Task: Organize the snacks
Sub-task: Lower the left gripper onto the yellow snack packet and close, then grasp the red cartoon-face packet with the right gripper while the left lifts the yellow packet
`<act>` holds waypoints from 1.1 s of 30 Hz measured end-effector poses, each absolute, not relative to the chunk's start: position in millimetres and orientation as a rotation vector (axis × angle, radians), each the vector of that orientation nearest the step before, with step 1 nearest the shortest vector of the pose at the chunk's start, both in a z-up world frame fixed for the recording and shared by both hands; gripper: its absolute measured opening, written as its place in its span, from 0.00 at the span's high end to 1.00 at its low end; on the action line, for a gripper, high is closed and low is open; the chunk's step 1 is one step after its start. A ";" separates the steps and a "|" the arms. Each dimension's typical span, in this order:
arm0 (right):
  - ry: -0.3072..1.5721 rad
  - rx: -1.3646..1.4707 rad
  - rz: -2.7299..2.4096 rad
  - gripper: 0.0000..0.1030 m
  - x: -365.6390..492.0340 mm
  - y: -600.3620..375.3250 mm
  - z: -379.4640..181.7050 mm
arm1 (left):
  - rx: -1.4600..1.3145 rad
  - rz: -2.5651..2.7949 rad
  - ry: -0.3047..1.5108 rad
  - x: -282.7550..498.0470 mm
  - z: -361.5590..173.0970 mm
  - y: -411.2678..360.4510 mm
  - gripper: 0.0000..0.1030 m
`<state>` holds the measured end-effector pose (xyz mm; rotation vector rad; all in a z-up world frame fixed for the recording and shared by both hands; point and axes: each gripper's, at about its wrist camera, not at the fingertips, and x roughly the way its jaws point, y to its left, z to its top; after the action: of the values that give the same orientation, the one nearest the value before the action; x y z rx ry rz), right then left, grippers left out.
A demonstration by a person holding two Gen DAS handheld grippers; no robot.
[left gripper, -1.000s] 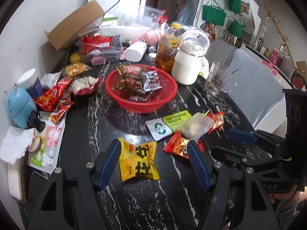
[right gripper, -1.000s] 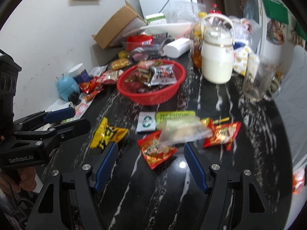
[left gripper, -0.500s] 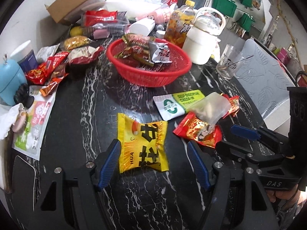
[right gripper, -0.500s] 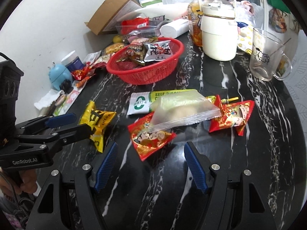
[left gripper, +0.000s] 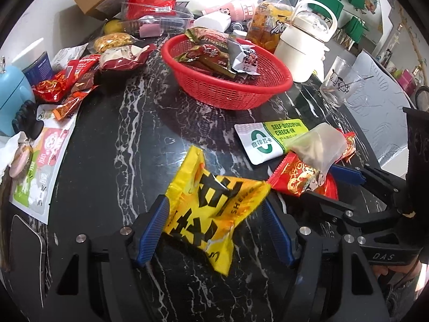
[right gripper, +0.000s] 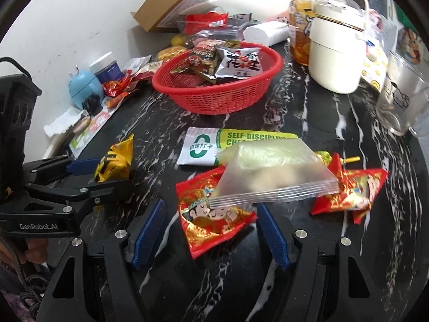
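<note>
Black marble with white veining carried a wide litter of snacks, and a red basket already part-filled with packets stood toward the back beside a cream jug. A second before, both tools had hung back with the packets lying flat between their spread fingers; now each had come in low. The left gripper had drawn its blue pads against the yellow packet, which had buckled and lifted at its far corner, so I judged it clamped, or very nearly. The right gripper stood wide apart around the red packet, touching nothing that I could make out, with a clear zip bag lying across the packet's far end. That meant one snack was about ready to go to the basket, while the other still wanted a squeeze, and the bag might drag along with it.
</note>
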<state>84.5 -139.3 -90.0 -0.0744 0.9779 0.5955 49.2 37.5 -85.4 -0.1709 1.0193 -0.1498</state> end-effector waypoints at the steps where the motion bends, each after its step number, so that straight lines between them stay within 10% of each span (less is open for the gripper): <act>1: 0.977 -0.084 0.598 0.30 85.1 -137.5 -90.3 | -0.170 -0.152 1.013 48.3 -84.2 38.3 0.32; 27: 0.966 -0.166 0.599 0.44 74.4 -127.8 -97.6 | -0.062 -0.173 0.993 58.4 -96.0 45.8 0.32; 33: 0.973 -0.154 0.589 0.44 67.6 -132.7 -97.3 | -0.039 -0.166 0.972 54.7 -92.3 40.8 0.51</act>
<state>67.6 -132.7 -97.3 -0.1537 0.9729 0.5888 54.7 40.8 -92.3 -0.0389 0.9723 -0.1663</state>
